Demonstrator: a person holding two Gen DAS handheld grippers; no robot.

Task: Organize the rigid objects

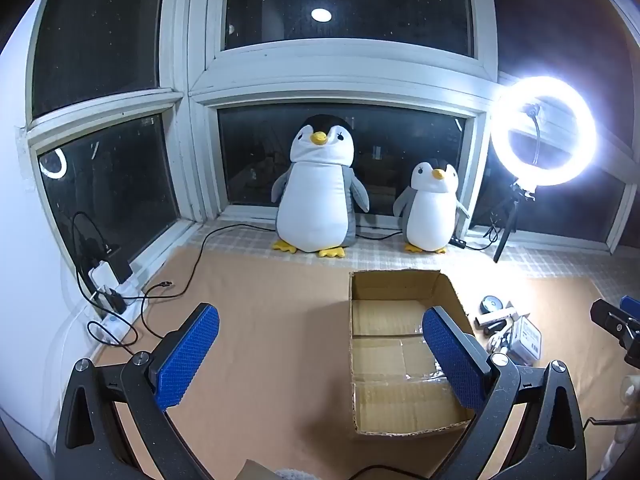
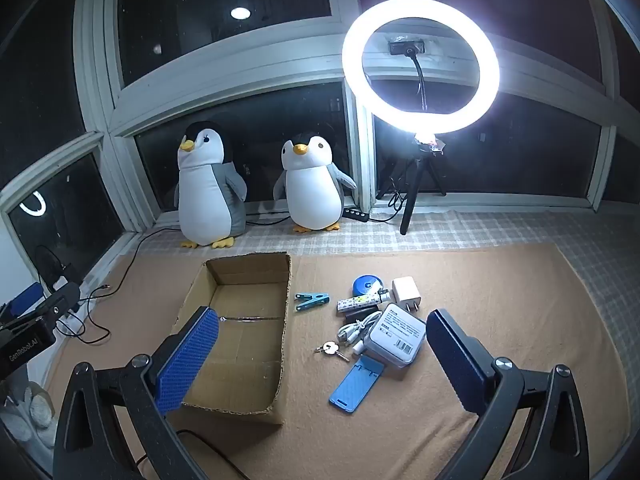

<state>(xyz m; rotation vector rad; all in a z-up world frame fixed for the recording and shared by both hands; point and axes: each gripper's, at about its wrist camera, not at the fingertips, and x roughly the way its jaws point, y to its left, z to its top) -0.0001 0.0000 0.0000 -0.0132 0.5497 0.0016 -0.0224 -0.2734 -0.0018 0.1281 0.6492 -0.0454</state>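
Both the left gripper (image 1: 320,356) and right gripper (image 2: 322,354) hover, fingers apart and empty; cardboard box (image 2: 240,344) sits open left of the clutter (image 2: 376,320), ready for filling.

Two plush grey-and-white penguins (image 2: 210,196) (image 2: 312,184); one open cardboard box (image 2: 248,276); one lit ring light (image 2: 420,64); one blue plastic clothes peg (image 2: 312,300); one white wall charger (image 2: 406,292); one blue folding phone stand (image 2: 356,384).

left gripper (image 1: 320,354) fingers apart, holding nothing; cardboard box (image 1: 404,420) open
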